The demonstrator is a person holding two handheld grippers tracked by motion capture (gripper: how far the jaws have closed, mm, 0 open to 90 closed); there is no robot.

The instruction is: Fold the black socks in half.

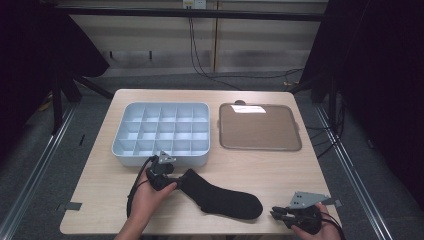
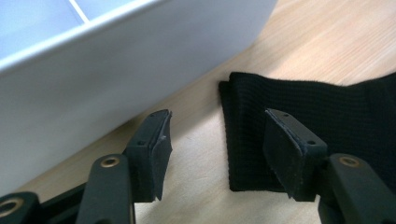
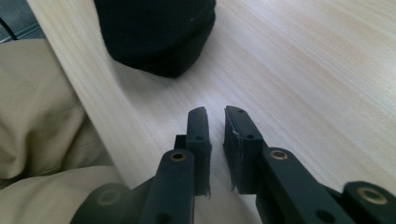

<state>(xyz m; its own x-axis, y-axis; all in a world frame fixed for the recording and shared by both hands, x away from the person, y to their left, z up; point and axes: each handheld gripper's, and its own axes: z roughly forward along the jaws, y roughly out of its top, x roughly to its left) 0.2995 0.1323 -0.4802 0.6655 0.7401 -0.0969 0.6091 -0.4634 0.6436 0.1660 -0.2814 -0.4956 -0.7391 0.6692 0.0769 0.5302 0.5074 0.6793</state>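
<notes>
The left gripper (image 1: 176, 176) lies low over the table in the person's left hand (image 1: 150, 192), its forearm coming in from the bottom edge and its jaws pointing right. In the left gripper view the jaws stand well apart, nothing pressed between the pads. The right gripper (image 1: 276, 213) sits in the right hand (image 1: 320, 227) at the near edge, jaws pointing left. In the right gripper view its pads (image 3: 200, 123) are almost together, a narrow slit between them, holding nothing.
</notes>
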